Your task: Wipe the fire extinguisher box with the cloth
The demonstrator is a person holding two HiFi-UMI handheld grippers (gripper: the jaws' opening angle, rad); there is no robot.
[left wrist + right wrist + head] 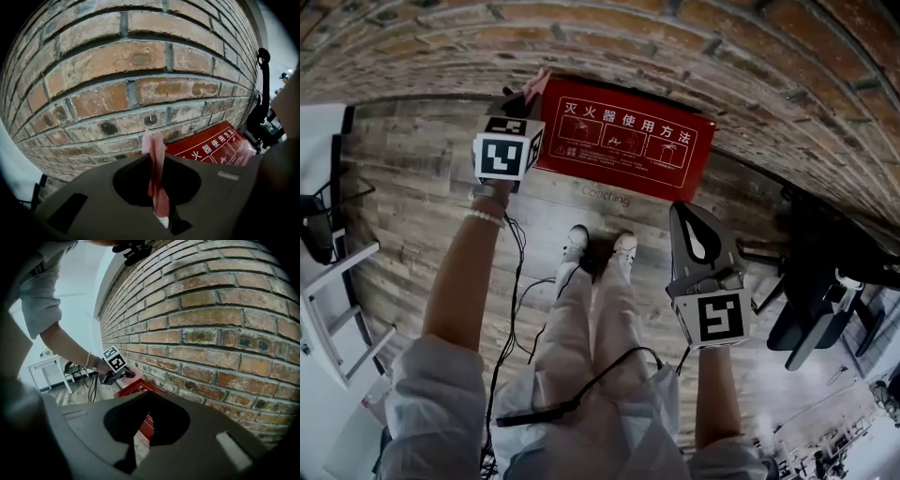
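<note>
The red fire extinguisher box [623, 141] with white print lies on the wooden floor against the brick wall. My left gripper [525, 103] reaches to the box's left end and is shut on a pink cloth [539, 82]. In the left gripper view the cloth [153, 145] stands pinched between the jaws of my left gripper [154, 161], with the box [215, 147] to the lower right. My right gripper [682, 211] hangs nearer to me, off the box's right part, shut with nothing in it. The right gripper view shows my right gripper [149, 397], the box [138, 389] and the cloth [129, 373].
The brick wall [675, 37] runs behind the box. A white shelf frame [328, 309] stands at the left and a black chair base [820, 300] at the right. Black cables [520, 309] trail over the floor beside the person's shoes [600, 246].
</note>
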